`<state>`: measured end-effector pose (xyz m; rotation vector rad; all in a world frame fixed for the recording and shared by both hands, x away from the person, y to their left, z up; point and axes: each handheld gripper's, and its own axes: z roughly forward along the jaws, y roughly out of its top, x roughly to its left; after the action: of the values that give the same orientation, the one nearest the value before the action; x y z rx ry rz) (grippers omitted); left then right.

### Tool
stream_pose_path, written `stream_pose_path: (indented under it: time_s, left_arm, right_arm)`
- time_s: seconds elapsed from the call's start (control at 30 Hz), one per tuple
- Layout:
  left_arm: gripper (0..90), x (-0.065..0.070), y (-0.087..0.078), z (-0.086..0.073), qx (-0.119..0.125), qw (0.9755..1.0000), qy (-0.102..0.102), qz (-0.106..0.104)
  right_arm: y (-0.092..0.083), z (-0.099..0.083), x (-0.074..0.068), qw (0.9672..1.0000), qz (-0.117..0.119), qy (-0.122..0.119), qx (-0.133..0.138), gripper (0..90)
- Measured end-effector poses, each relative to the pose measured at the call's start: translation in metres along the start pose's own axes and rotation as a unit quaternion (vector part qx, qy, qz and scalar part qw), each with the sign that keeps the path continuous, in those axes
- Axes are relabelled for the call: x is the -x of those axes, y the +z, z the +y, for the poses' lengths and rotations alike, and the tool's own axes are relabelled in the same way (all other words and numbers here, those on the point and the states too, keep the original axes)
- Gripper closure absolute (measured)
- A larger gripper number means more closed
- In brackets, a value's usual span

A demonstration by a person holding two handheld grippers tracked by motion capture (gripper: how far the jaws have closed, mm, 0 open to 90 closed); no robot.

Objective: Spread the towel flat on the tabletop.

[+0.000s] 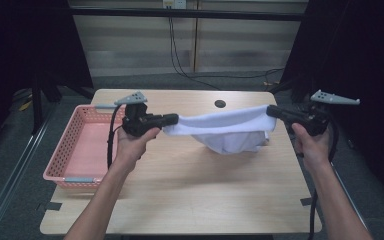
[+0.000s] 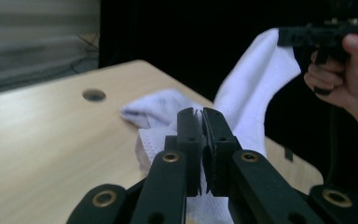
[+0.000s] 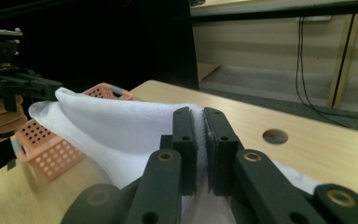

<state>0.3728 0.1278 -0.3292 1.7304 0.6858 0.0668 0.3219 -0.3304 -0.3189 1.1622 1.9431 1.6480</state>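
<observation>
High view: 2 grippers, left (image 1: 172, 119) and right (image 1: 272, 111), clamp a white towel (image 1: 225, 127) stretched side to side above the table (image 1: 190, 200), middle sagging; basket (image 1: 60, 165) sits left.

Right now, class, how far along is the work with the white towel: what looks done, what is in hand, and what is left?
Done: both corners are gripped. The left claw and the right claw are each shut on the white towel.
In hand: the towel's top edge hangs stretched between them above the table, its lower part sagging onto the wood.
Left: probably folding it or moving it to the pink basket, which holds nothing.
</observation>
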Motion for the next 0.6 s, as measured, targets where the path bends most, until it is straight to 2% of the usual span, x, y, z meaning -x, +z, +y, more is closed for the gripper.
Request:
stream_pose_path:
  time_s: [0.13, 0.2, 0.23, 0.27, 0.37, 0.43, 0.5, 0.53, 0.6]
  left_arm:
    - [86.6, 0.0, -0.007, 0.03, 0.02, 0.9995, 0.017, 0.015]
    - [86.7, 0.004, -0.011, 0.048, 0.031, 0.999, 0.025, 0.018]
    - [86.7, 0.01, -0.015, 0.06, 0.038, 0.9981, 0.041, 0.026]
    - [86.7, 0.014, -0.019, 0.07, 0.05, 0.9974, 0.047, 0.022]
    - [86.7, 0.03, -0.033, 0.099, 0.076, 0.9941, 0.071, 0.032]
    - [86.7, 0.042, -0.045, 0.112, 0.093, 0.9915, 0.086, 0.027]
    - [86.7, 0.054, -0.052, 0.113, 0.093, 0.9901, 0.103, 0.022]
    - [86.6, 0.057, -0.053, 0.11, 0.088, 0.9906, 0.102, 0.023]
    - [86.5, 0.057, -0.054, 0.095, 0.067, 0.9939, 0.086, 0.015]
  right_arm:
    - [0.003, 0.03, 0.002, 0.9998, -0.008, -0.009, 0.018, 84.2]
    - [0.004, 0.045, 0.002, 0.9995, -0.01, -0.013, 0.028, 84.2]
    - [0.003, 0.054, 0.002, 0.9991, -0.01, -0.017, 0.038, 84.2]
    - [0.001, 0.067, 0.0, 0.9985, -0.011, -0.017, 0.05, 84.2]
    - [-0.007, 0.095, -0.005, 0.9962, -0.01, -0.03, 0.081, 84.3]
    - [-0.016, 0.113, -0.012, 0.9937, -0.004, -0.036, 0.106, 84.3]
    - [-0.025, 0.123, -0.021, 0.9916, -0.001, -0.045, 0.121, 84.4]
    - [-0.028, 0.122, -0.024, 0.9914, 0.004, -0.048, 0.121, 84.4]
    - [-0.03, 0.112, -0.025, 0.9931, 0.008, -0.047, 0.107, 84.4]
